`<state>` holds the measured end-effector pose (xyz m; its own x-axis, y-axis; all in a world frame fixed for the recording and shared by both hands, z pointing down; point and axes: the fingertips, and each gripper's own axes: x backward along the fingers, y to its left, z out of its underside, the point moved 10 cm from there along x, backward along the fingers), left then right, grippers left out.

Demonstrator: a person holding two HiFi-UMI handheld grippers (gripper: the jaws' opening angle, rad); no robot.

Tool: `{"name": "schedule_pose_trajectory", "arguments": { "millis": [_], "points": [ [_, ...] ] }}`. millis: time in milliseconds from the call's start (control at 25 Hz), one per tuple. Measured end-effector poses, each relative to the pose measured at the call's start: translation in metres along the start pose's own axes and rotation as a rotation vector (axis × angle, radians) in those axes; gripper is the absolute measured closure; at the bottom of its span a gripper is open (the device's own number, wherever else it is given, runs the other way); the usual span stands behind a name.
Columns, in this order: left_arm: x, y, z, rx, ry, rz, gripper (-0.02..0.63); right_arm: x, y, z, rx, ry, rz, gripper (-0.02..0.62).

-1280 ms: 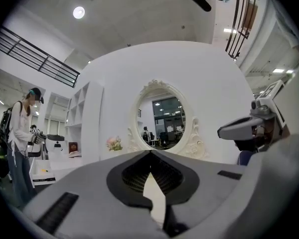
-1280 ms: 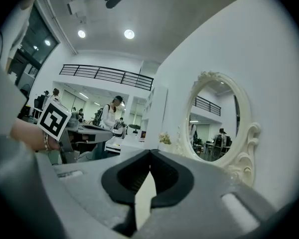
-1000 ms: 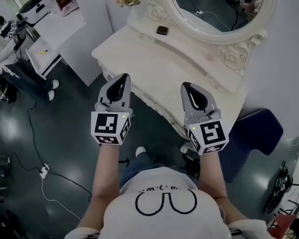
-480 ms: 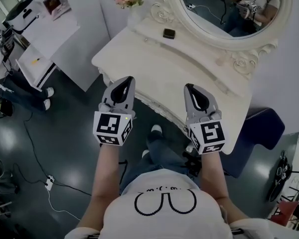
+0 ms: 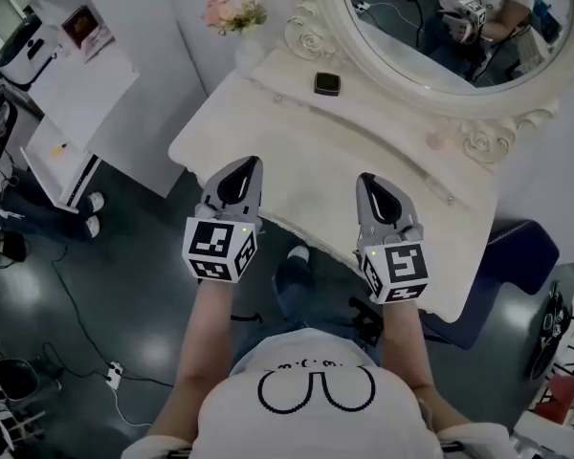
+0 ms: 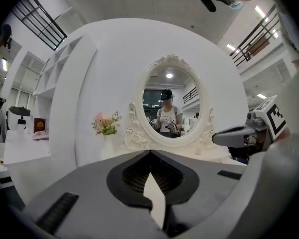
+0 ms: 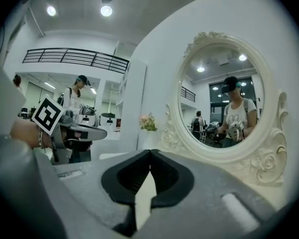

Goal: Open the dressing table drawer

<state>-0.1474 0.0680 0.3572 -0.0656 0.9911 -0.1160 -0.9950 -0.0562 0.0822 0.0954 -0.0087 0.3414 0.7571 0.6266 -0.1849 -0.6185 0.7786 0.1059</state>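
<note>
Left gripper point(image 5: 246, 164) empty, jaws pressed together; right gripper point(image 5: 368, 181) same. Tips over front edge of dressing table point(image 5: 297, 142). Drawer below that edge, hidden from me. Likely approach step. Next: drop lower, find drawer front, spread jaws. Mirror point(image 5: 430, 27) beyond.

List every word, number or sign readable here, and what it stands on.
No readable words anywhere.
Shirt: tiny marks above a drawn outline, too small to read.
Cubes on left gripper and right gripper: black-and-white square code patterns, no letters.
Reddish card at upper left: too blurred to read.
</note>
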Motion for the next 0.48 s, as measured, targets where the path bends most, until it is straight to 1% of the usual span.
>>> {"name": "schedule_pose_trajectory", "arguments": {
  "millis": [120, 240, 360, 480],
  "points": [
    [-0.037, 0.023, -0.005, -0.002, 0.012, 0.012, 0.607, -0.032, -0.011, 0.003, -0.018, 0.022, 0.014, 0.598],
    [-0.073, 0.044, -0.004, -0.005, 0.053, 0.013, 0.607, -0.059, -0.023, 0.009, -0.04, 0.05, 0.032, 0.598],
    [-0.105, 0.062, 0.001, 0.022, 0.099, 0.042, 0.607, -0.082, -0.034, 0.016, -0.076, 0.079, 0.052, 0.598],
    [-0.131, 0.075, 0.007, 0.032, 0.124, 0.063, 0.607, -0.102, -0.044, 0.026, -0.105, 0.109, 0.065, 0.598]
  ]
}}
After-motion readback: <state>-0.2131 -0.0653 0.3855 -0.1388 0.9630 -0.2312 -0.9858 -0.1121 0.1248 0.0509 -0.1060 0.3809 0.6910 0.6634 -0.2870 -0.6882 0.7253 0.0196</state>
